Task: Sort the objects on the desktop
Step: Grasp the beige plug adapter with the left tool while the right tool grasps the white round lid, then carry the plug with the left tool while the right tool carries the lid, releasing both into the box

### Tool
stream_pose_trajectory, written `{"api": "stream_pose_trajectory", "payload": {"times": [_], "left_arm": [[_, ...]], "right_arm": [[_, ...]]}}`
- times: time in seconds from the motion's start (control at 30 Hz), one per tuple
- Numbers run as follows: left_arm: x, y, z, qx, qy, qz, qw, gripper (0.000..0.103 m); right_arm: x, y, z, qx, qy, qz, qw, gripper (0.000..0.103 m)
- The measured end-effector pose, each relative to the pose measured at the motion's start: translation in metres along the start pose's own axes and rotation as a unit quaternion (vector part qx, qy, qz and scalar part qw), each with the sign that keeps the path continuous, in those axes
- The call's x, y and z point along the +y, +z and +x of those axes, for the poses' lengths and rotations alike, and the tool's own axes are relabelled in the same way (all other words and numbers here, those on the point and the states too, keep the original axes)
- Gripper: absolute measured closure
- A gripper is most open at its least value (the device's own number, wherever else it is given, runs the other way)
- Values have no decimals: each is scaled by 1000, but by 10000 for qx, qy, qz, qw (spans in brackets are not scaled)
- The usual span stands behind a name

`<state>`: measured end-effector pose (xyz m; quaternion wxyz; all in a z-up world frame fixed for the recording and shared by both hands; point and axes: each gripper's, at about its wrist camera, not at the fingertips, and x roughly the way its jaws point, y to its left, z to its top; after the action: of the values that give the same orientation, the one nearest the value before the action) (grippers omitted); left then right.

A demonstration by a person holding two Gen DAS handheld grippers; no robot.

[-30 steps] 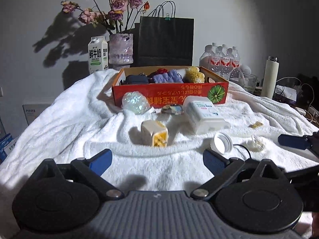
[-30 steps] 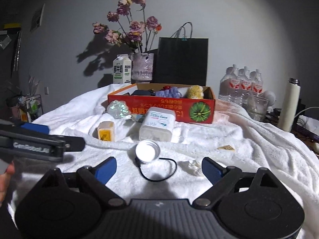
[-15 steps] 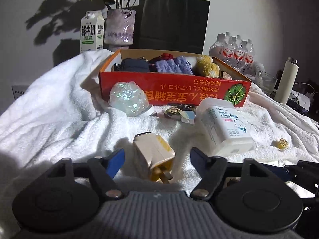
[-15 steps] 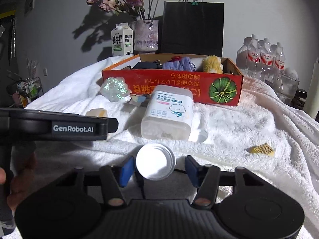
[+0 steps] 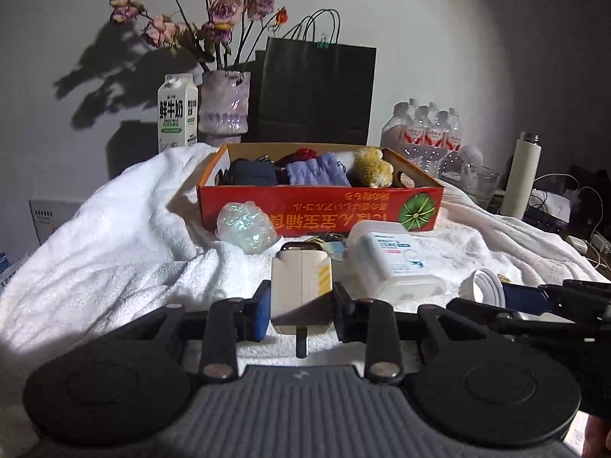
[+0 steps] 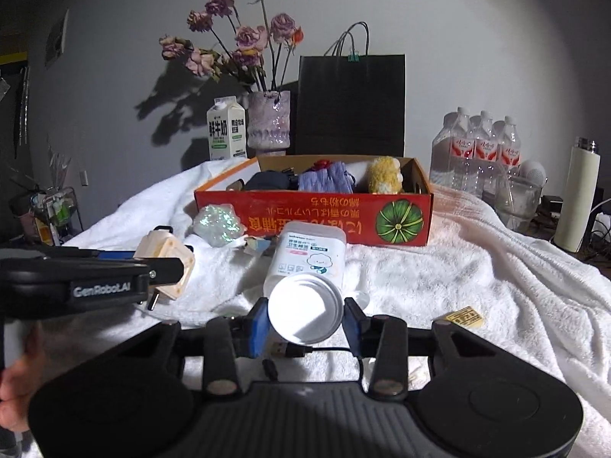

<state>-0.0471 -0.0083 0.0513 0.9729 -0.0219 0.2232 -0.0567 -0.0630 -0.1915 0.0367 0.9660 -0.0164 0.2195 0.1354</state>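
Observation:
My left gripper (image 5: 301, 307) grips a white and yellow charger plug (image 5: 301, 282) by its sides. The jaws are closing and the pads press on it, and its prongs point back at the camera. It hangs just above the white towel (image 5: 114, 252). In the right wrist view the same charger (image 6: 168, 263) shows at the left. My right gripper (image 6: 305, 322) is closing on a white round lid (image 6: 303, 305), with both pads against its rim. A black USB cable (image 6: 284, 349) lies under the lid. The red cardboard box (image 5: 320, 213) stands behind, with several soft items in it.
A white plastic tub (image 5: 389, 259), an iridescent crumpled wrapper (image 5: 244, 225) and a small yellow packet (image 6: 464, 316) lie on the towel. Behind the box stand a milk carton (image 5: 177, 114), a flower vase (image 5: 225, 107), a black paper bag (image 5: 317, 91), water bottles (image 6: 477, 152) and a thermos (image 6: 576, 198).
Both grippers went forward around their objects and shut on them. The charger and the lid have come up off the towel, and the charger has turned so its prongs face back.

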Motion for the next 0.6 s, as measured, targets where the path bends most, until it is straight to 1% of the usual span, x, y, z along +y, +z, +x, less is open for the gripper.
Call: {"api": "stream_pose_trajectory", "payload": {"times": [0.2, 0.37, 0.6], "left_arm": [[-12, -9, -38, -185, -109, 169, 9996, 71], [-19, -14, -70, -480, -37, 409, 9980, 71], [-22, -14, -90, -697, -47, 474, 9964, 71]], "right_arm": [[5, -5, -27, -120, -12, -24, 9999, 64], [7, -8, -53, -288, -88, -92, 9995, 64], [7, -5, -78, -463, -121, -110, 9988, 64]]}}
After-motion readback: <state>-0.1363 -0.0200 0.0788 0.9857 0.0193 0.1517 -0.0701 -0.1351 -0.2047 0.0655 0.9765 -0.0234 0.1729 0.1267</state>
